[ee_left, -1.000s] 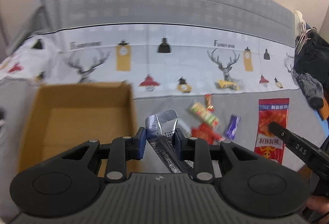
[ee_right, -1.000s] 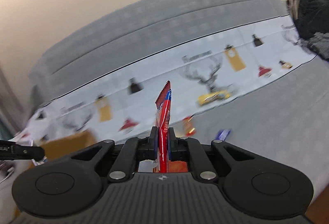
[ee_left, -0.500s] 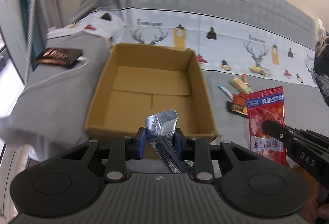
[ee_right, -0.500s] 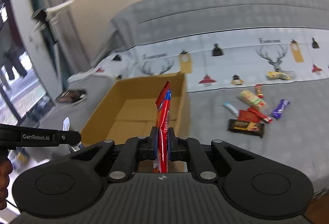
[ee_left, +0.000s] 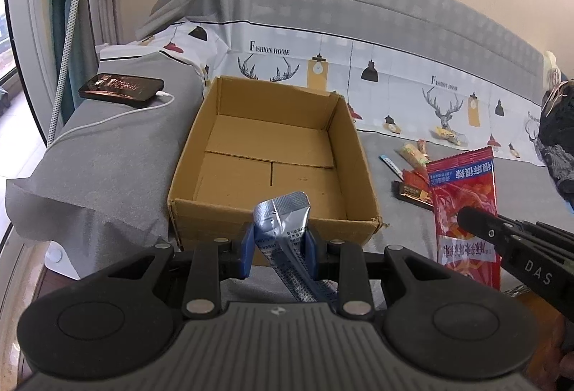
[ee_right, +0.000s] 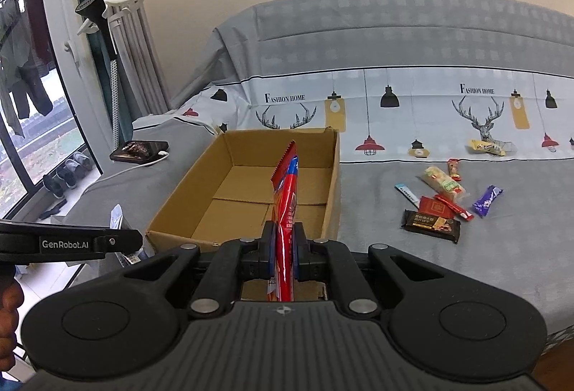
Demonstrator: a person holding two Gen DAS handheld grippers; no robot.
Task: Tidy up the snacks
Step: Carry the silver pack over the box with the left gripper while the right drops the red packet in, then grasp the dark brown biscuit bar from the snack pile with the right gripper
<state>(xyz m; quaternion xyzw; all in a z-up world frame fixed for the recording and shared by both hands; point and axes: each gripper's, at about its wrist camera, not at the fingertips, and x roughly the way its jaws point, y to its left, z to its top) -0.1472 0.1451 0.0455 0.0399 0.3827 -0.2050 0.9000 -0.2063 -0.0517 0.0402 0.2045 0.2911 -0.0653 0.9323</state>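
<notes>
An open cardboard box (ee_left: 358,154) (ee_right: 333,172) with nothing in it sits on the grey bed. My left gripper (ee_left: 280,249) is shut on a silver foil snack packet (ee_left: 283,220), held just before the box's near wall. My right gripper (ee_right: 283,253) is shut on a tall red snack packet (ee_right: 286,197), edge-on, near the box's front edge; the same red packet (ee_left: 464,204) shows flat in the left wrist view. Several loose snacks (ee_right: 436,208) (ee_left: 412,172) lie on the bed right of the box.
A phone (ee_left: 120,88) on a white cable lies on the folded grey blanket left of the box. A yellow snack (ee_right: 488,147) lies on the deer-print sheet. Dark clothes (ee_left: 559,125) sit at the far right. A window and curtain (ee_right: 43,104) stand left.
Both grippers have swung left from the snack pile to the cardboard box, each keeping its packet. The box now fills the middle of both views.
</notes>
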